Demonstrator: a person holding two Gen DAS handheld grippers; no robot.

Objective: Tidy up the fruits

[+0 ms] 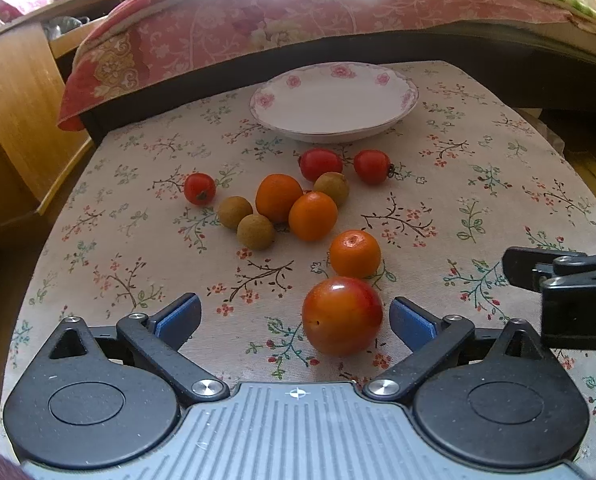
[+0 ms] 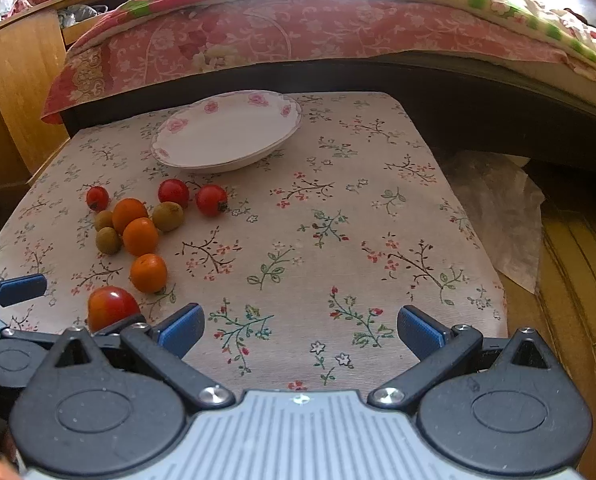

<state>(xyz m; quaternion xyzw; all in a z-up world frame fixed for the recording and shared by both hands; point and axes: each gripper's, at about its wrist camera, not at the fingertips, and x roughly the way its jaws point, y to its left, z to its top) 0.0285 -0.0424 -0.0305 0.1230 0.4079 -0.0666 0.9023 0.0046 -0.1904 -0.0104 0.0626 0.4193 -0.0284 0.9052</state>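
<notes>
A white floral plate [image 1: 334, 100] stands empty at the far side of the flowered tablecloth [image 1: 478, 208]; it also shows in the right wrist view [image 2: 226, 132]. In front of it lie three cherry tomatoes [image 1: 372, 166], three small oranges [image 1: 313, 216] and three brownish longans [image 1: 256, 232]. A larger red-orange plum [image 1: 342, 314] sits nearest, between my left gripper's open fingers, close to the right pad. My left gripper [image 1: 294, 316] is open and empty. My right gripper [image 2: 300, 328] is open and empty over bare cloth, to the right of the fruit [image 2: 140, 236].
A bed with a pink floral quilt [image 1: 298, 20] runs behind the table. A wooden cabinet [image 1: 14, 112] stands at the left. The right gripper's body [image 1: 570, 292] shows at the left view's right edge. Wooden floor and crumpled plastic [image 2: 498, 208] lie off the table's right edge.
</notes>
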